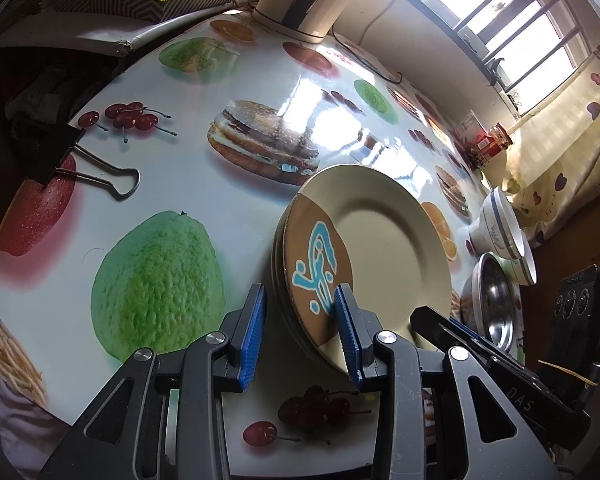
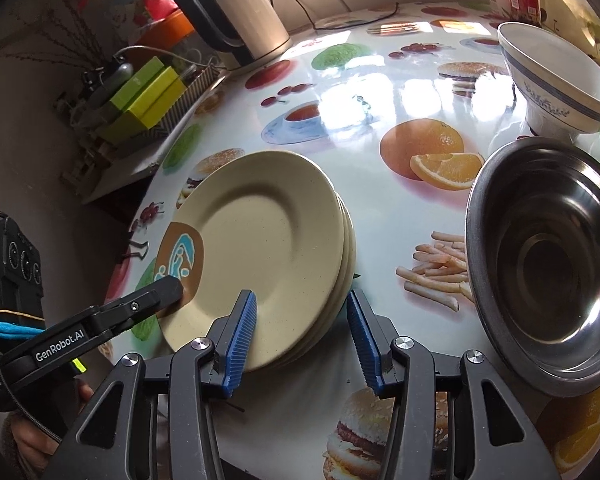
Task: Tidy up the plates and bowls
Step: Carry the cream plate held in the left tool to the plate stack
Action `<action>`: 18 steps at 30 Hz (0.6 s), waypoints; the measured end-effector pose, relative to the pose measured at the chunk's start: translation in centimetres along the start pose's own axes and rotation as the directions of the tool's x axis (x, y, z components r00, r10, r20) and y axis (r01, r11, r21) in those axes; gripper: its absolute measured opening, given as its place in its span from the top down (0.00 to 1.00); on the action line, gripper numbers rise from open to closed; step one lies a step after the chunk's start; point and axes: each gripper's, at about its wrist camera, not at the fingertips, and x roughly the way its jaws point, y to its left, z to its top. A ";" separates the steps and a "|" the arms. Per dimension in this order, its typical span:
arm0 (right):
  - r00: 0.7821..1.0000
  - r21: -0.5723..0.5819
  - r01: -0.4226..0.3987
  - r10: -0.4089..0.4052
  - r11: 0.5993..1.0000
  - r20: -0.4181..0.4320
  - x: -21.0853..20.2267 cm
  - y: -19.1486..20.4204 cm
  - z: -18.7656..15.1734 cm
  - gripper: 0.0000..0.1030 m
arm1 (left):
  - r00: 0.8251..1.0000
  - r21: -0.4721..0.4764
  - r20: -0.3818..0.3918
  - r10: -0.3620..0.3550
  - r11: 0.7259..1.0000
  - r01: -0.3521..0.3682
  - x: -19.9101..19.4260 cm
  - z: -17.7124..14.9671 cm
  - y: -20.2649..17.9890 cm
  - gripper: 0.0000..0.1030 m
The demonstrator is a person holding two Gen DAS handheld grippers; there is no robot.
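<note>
A stack of three beige plates (image 1: pixel 379 248) (image 2: pixel 260 240) rests near the table's edge; the top plate has a brown patch with a blue figure. My left gripper (image 1: pixel 300 290) straddles the stack's rim at that patch, one pad on the top plate, the other under the rim. From the right wrist view only its upper finger (image 2: pixel 172 288) shows. My right gripper (image 2: pixel 300 296) straddles the opposite rim the same way, and its finger (image 1: pixel 427 316) shows across the stack. A steel bowl (image 2: pixel 547 256) (image 1: pixel 491 300) and a white bowl with a blue band (image 2: pixel 559 84) (image 1: pixel 499 220) stand beside the stack.
The round table (image 2: pixel 359 92) has a glossy fruit-and-burger print. An electric kettle (image 2: pixel 244 20) with its cord stands at the back, yellow-green boxes (image 2: pixel 148 92) beside it. A black binder clip (image 1: pixel 80 160) grips the table's edge. A red-labelled jar (image 1: pixel 495 140) stands near the window.
</note>
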 end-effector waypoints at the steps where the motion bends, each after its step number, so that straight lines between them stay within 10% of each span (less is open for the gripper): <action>1: 1.000 0.006 -0.006 0.006 1.000 0.000 0.1 -0.1 0.0 0.54 | 1.000 -0.009 -0.002 -0.008 1.000 0.008 0.1 0.0 0.2 0.64; 18: 1.000 0.031 -0.023 0.023 0.999 -0.003 0.7 -0.4 1.0 0.57 | 0.999 -0.022 -0.020 -0.030 0.999 0.030 1.3 0.6 -0.4 0.62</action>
